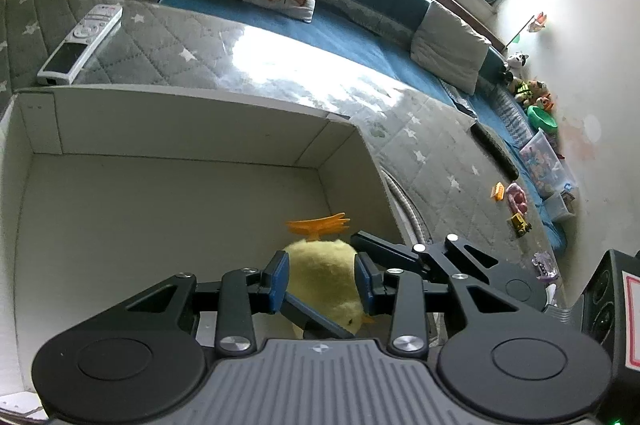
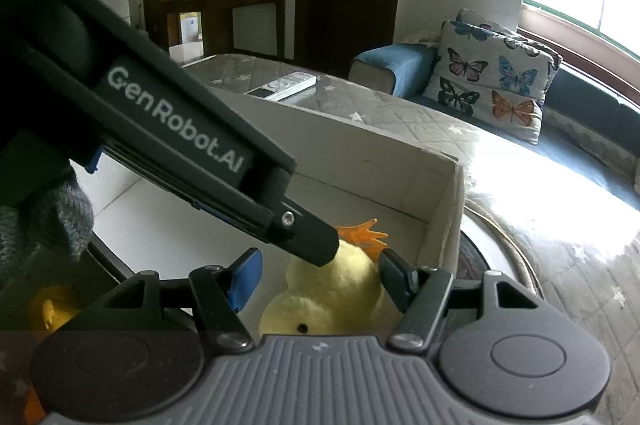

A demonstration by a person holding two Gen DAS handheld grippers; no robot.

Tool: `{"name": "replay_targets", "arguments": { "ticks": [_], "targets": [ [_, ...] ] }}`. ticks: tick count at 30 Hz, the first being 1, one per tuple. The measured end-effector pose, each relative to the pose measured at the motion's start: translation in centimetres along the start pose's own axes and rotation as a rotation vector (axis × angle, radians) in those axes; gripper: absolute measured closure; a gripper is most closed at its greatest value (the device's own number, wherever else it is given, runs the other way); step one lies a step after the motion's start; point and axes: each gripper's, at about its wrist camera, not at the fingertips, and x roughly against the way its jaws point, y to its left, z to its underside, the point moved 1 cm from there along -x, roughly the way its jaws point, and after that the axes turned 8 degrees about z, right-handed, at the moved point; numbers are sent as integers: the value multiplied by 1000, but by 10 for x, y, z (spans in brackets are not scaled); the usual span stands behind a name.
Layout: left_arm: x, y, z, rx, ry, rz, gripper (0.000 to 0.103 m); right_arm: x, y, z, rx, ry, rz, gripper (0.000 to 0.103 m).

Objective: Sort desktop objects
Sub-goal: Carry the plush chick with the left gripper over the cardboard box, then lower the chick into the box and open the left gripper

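- The table [image 1: 420,129] carries everything: a grey quilted cover with white stars, soft and matte, glaring white where the window light hits it.
- On it sits the white cardboard box [image 1: 192,129], open-topped, with stiff flat walls and a pale bare floor. This looks like the sorting bin.
- The plush duck [image 1: 320,277] is inside the box, low in its near right corner. It's fuzzy pale yellow, rounded and squashy, with flat orange felt feet [image 1: 318,225] pointing away towards the far wall and its black eye and beak nearest the cameras. So its long axis runs straight out along the fingers.
- The left gripper [image 1: 321,279] has the duck: blue rubber pads press into the fur on both flanks, jaws pinching the body across its narrow width.
- The right gripper [image 2: 318,275] hangs just behind the same toy, jaws spread wide, one pad either side and clear of the fur. The left tool's black body crosses in front of it, its tip on the duck's back.
- My read: the left hand is the one that matters, and letting go here should drop the duck onto the box floor.
- A white remote control [image 1: 80,45] lies on the cover beyond the box, hard and glossy.
- Small plastic toys [image 1: 516,205] are scattered far right, well apart from the box.
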Motion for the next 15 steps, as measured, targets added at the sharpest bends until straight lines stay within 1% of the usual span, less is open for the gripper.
{"name": "replay_targets", "arguments": {
  "ticks": [4,15],
  "targets": [
    [7,-9,4,-26,-15,-10,64,8,-5,-1,-13,-17,6,37],
    [29,-38,20,-100,-58,-32,65,53,-15,9,-43,-76,23,36]
  ]
}}
